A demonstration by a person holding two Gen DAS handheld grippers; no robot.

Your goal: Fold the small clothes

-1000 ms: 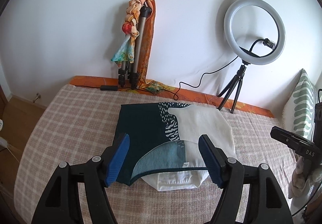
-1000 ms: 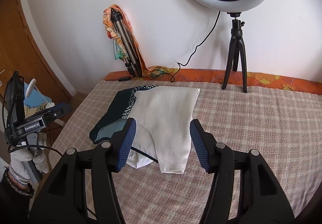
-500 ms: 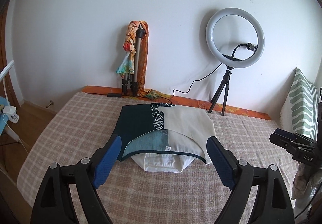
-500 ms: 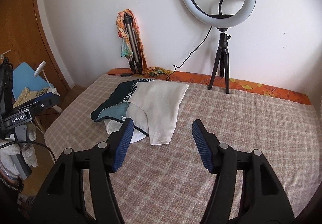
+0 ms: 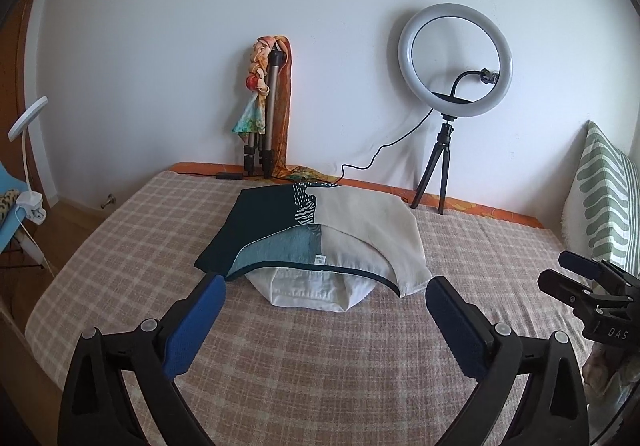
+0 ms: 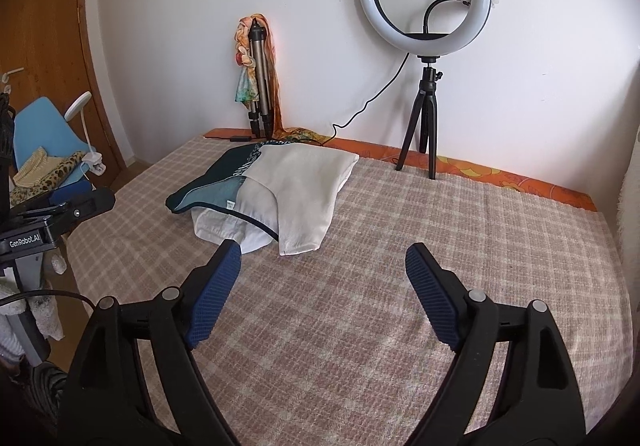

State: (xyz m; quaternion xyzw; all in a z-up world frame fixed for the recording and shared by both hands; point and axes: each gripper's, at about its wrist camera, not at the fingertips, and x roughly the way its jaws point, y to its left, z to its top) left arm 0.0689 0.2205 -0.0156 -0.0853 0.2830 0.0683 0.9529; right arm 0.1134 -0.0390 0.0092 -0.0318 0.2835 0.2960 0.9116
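Cream/teal folded top (image 5: 320, 234) flat, hem twd grippers.

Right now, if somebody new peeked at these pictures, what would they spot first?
Probably the folded clothes stacked in the middle of the checked bed cover: a dark teal and cream piece on top of a white one. Next comes the big white ring light on its little tripod by the back wall. Up close, the left gripper and right gripper are opening with nothing between them.
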